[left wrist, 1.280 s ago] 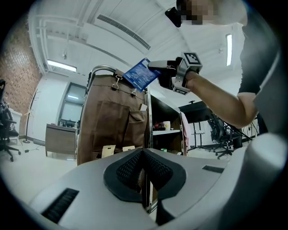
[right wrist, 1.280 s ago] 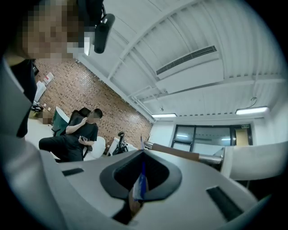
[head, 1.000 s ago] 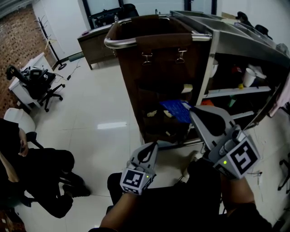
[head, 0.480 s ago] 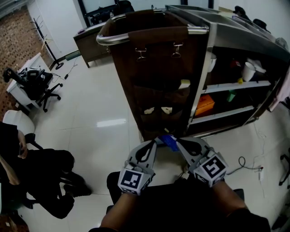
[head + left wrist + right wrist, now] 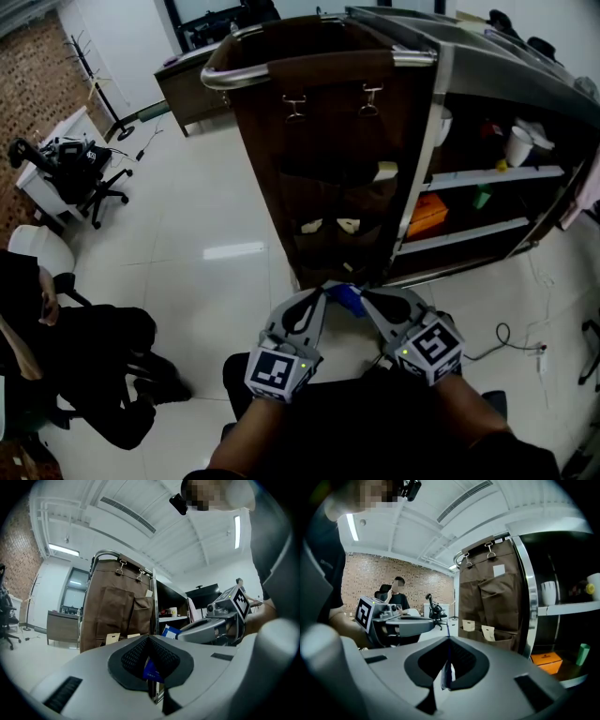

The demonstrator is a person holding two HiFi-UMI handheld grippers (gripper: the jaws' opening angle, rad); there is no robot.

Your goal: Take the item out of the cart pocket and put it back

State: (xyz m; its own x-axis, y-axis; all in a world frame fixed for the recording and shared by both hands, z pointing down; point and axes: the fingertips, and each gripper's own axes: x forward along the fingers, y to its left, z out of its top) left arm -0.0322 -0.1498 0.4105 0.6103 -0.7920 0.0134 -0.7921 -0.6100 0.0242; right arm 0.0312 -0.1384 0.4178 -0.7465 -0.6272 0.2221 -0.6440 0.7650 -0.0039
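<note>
Left tool [image 5: 321,294] and right tool [image 5: 366,296] were held low in front of the person, tips brought together on a blue packet [image 5: 348,298]. The packet was out of the pockets, near the foot of the cart [image 5: 427,58]. In the head view only a blue scrap between the tips was shown; the grip could not be read there. In the left gripper view the left tool's jaws were seen narrow, clamped on a blue corner of the packet, with the right tool nipping its other end. In the right gripper view the packet was seen edge-on, a thin sliver pinched between nearly closed jaws. Beyond, a brown pocket panel [image 5: 328,141] was clipped to the cart rail, and pale cards [image 5: 328,226] were seen in its lower pockets. An orange box [image 5: 427,214] and a white cup [image 5: 517,146] were seen on the shelves. A seated person [image 5: 84,356] was caught at left in the head view. A brick wall [image 5: 393,576] was shown plainly only in the right gripper view.
</note>
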